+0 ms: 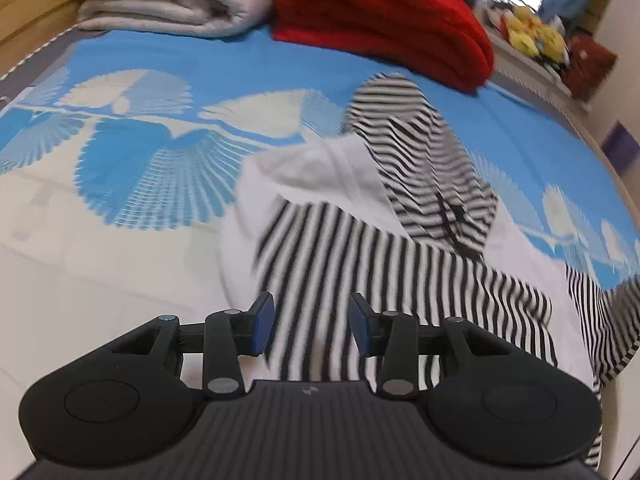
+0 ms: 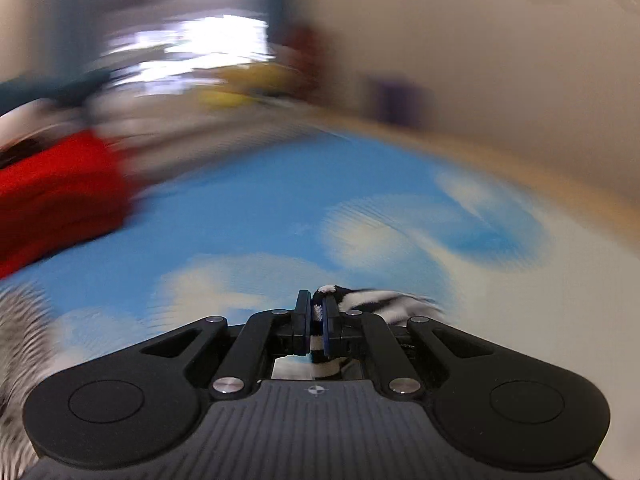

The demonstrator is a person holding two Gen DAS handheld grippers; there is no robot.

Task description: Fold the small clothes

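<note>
The striped garment point(image 1: 360, 248), a small black-and-white top with white panels, lies rumpled on the blue-and-white bedspread point(image 1: 140, 152), with its bulk in the middle of the bed and to the right in the left wrist view. Its long axis seems to run from the near edge, under the left gripper point(image 1: 311, 330), away toward the folded red blanket point(image 1: 384, 20) at the far side, where a striped part bunches up into a hump. The left gripper hovers over the near striped panel with its blue pads point(image 1: 262, 326) standing apart and no cloth caught between them; the fabric sits below and just ahead of the fingertips. The right gripper point(image 2: 316, 322) is closed tight on a thin pinch of striped cloth point(image 2: 372, 304), a strip of which shows between the pads and trails off to the right; the rest of that view is badly smeared, so which edge or sleeve it holds cannot be told. Beyond its tips lies bare bedspread, with the red blanket far left. So the right hand already has a hold on the garment, while the left is nearest to the free near panel. The coming move seems to turn on drawing the held part across the garment's length while the left pins or takes the near edge.
</note>
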